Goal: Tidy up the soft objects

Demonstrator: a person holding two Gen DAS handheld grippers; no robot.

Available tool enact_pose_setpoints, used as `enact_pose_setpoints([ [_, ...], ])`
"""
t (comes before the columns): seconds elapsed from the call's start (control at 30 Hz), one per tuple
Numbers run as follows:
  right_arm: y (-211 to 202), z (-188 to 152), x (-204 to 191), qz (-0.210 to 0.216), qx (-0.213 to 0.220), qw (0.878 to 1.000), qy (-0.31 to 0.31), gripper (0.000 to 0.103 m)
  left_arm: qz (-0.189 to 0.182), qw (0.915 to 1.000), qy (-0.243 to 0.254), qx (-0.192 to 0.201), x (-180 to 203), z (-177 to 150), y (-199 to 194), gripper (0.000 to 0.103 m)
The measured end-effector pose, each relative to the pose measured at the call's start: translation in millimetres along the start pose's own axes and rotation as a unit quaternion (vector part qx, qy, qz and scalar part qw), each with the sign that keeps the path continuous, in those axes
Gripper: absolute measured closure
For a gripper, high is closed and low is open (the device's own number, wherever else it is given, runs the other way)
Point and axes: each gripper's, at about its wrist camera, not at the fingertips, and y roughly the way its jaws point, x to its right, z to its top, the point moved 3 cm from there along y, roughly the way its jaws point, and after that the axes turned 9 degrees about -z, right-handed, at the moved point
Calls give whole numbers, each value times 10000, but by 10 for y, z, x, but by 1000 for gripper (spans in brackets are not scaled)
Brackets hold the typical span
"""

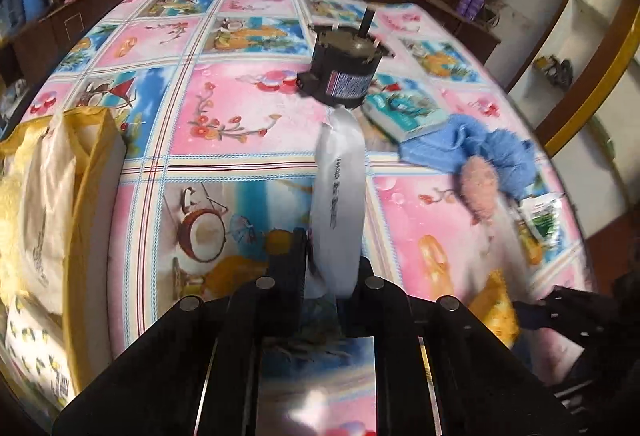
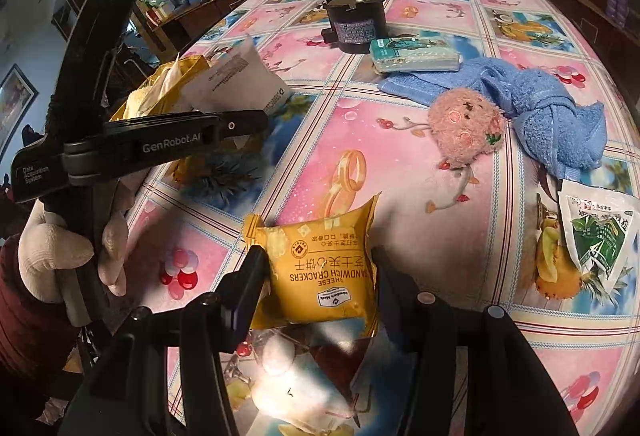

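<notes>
On the desk (image 2: 400,164), covered by a pink-and-blue pictured cloth, the right claw (image 2: 320,276) stands with jaws apart on either side of a flat yellow packet (image 2: 320,272) printed "SANDWICH CRACKERS", not visibly pressing it. The left claw (image 1: 332,268) is clamped on a white plastic pouch (image 1: 340,196) held above the desk beside a yellow bag (image 1: 92,172) at the left edge. Ahead lie a black cylindrical motor (image 2: 352,22), a teal tissue pack (image 2: 414,54), a crumpled blue towel (image 2: 552,108), a pink plush toy (image 2: 464,132) touching the towel, and a green-and-white sachet (image 2: 596,236); the left tool reads "GenRobot.AI".
</notes>
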Motion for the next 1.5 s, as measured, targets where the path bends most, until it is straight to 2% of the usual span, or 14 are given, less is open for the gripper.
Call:
enact_pose_setpoints([
  [0.27,-205,34,-214,26,242,9996,-151,51,-470,9954,-188,817,-49,-83,-897,91],
  [0.47,-253,89,-348,0,349,9992,-185,51,-211,9981,-192,550,-142,-119,-781,90],
  [0.53,-242,70,-369,-17,324,9993,-205,51,-107,9989,-175,418,-146,-117,-638,78],
  [0.6,-230,42,-371,-19,290,9993,-215,51,150,9995,4,268,-102,-79,-470,58],
  [0.73,-198,6,-309,53,217,9997,-132,51,774,9963,376,-2,-55,14,-100,55],
  [0.83,-187,-17,-260,101,209,9997,-50,51,1152,9923,377,-244,-132,59,162,55],
  [0.93,-167,-23,-208,213,183,9996,30,51,1458,9884,413,-125,-200,71,267,32],
  [0.97,-161,-27,-193,248,178,9995,53,51,1532,9875,365,-63,-231,68,277,20],
  [1.03,-135,-27,-163,302,159,9994,91,51,1353,9904,260,72,-293,56,295,16],
  [1.13,-86,-31,-127,356,119,9992,147,51,1220,9920,335,29,-321,80,300,18],
  [1.2,-55,-42,-106,400,84,9990,199,51,1110,9933,324,37,-313,114,256,58],
  [1.27,-28,-59,-86,451,45,9986,256,51,884,9959,177,10,-306,135,218,59],
  [1.37,-3,-74,-69,448,18,9986,297,51,819,9965,153,62,-289,118,181,63],
  [1.5,-13,-84,-32,426,23,9984,365,51,418,9988,65,245,-215,71,-25,75],
])
